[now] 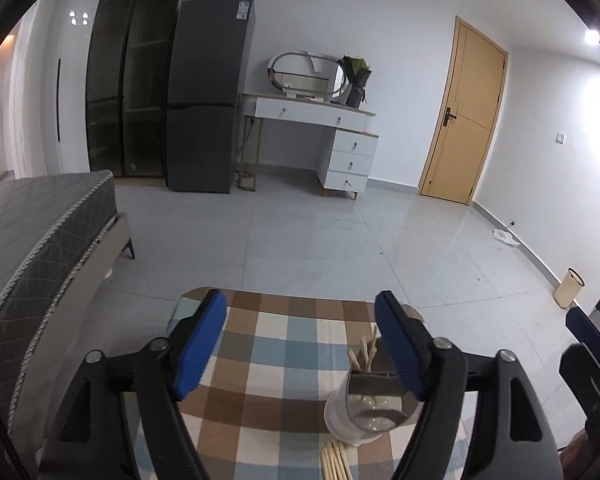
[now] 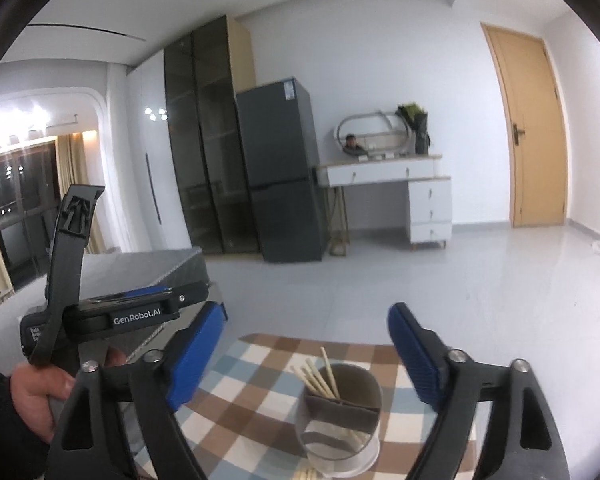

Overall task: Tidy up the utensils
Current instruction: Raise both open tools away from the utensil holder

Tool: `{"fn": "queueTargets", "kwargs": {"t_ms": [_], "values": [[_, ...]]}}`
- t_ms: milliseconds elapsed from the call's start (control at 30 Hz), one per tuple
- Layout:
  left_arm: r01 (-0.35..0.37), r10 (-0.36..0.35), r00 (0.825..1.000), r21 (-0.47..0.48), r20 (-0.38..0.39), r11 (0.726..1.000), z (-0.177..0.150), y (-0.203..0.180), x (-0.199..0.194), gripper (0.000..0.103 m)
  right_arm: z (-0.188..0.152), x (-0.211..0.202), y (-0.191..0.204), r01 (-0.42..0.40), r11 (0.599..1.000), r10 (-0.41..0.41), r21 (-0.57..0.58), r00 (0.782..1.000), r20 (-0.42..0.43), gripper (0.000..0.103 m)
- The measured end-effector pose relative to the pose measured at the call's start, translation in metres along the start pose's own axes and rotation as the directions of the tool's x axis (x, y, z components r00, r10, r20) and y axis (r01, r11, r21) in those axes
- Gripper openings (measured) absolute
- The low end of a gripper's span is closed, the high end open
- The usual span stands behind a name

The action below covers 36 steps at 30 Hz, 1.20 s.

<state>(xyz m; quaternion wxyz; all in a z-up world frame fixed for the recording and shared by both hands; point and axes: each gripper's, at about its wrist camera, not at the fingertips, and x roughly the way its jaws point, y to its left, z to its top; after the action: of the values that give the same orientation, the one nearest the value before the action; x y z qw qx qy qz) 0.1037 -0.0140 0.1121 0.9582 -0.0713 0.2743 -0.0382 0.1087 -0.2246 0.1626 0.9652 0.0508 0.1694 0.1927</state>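
Several chopsticks point(image 2: 320, 376) already stand in the utensil holder point(image 2: 340, 424) on the checked worktop point(image 1: 268, 344), a few more chopsticks point(image 1: 334, 460) lie just beside its base, and both the left hand-held gripper point(image 1: 300, 344) and right hand-held gripper point(image 2: 306, 356) gape wide, empty.

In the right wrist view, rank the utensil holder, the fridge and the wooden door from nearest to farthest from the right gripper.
From the open right gripper:
1. Utensil holder, on the checked tablecloth just below the blue pads, chopsticks in it.
2. Fridge, across the floor, left of centre.
3. Wooden door, in the far wall on the right.
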Motion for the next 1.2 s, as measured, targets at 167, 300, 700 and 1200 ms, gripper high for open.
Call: {"fn": "queueTargets", "kwargs": {"t_ms": [167, 300, 700, 1200], "values": [[-0.015, 0.015, 0.999, 0.014, 0.033, 1.0, -0.008, 0.004, -0.021, 0.083, -0.005, -0.038, 0.017, 0.001, 1.0, -0.003, 0.012, 0.992, 0.129, 0.103], [-0.027, 0.025, 0.998, 0.034, 0.062, 0.999, -0.015, 0.007, -0.035, 0.086, -0.011, -0.052, 0.028, 0.007, 1.0, -0.008, 0.01, 0.99, 0.138, 0.103], [-0.074, 0.062, 0.986, 0.07, 0.157, 0.995, -0.049, 0.01, -0.058, 0.099, -0.051, -0.07, 0.04, 0.037, 0.999, -0.04, 0.028, 0.993, 0.113, 0.103], [-0.062, 0.054, 0.993, 0.072, 0.106, 0.995, -0.097, 0.009, -0.04, 0.099, -0.114, -0.053, 0.031, 0.129, 0.992, -0.129, -0.001, 0.991, -0.04, 0.103]]}}
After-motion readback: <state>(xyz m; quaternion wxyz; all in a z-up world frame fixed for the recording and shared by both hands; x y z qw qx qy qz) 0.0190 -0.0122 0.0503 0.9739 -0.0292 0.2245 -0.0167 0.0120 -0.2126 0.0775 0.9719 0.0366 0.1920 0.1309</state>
